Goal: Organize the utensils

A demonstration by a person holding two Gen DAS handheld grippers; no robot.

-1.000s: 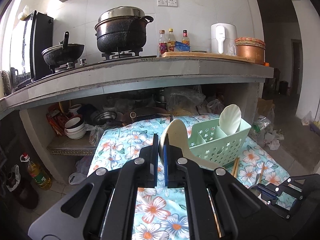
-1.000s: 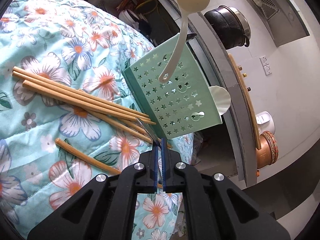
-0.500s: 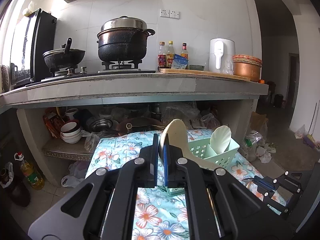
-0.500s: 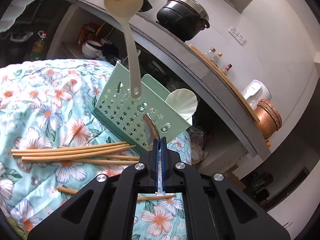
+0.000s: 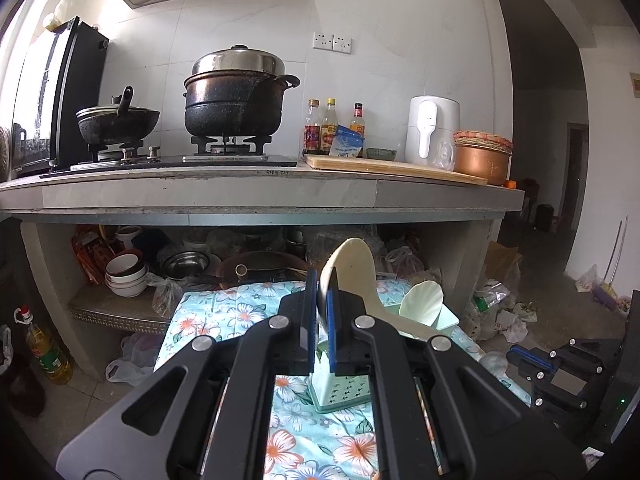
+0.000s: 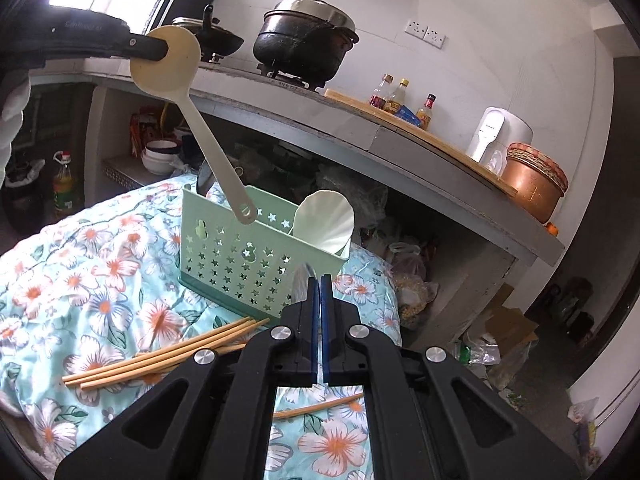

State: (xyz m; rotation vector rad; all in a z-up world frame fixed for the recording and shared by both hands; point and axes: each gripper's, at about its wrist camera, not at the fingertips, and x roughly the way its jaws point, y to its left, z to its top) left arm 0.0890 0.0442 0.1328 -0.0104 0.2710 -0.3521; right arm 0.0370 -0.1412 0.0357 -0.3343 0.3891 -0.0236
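Utensils are mid-transfer: the left claw (image 6: 158,50) is clamped on the bowl of a cream ladle (image 6: 188,92), whose handle hangs down and rightward, its tip just above the green caddy's (image 6: 240,264) back rim. The right claw (image 6: 320,280) is pinched shut on a metal spoon (image 6: 300,280) pointing up toward the caddy's front wall, the nearer of the two. Chopsticks (image 6: 168,354) lie flat on the floral cloth (image 6: 80,280), pointing at the caddy.
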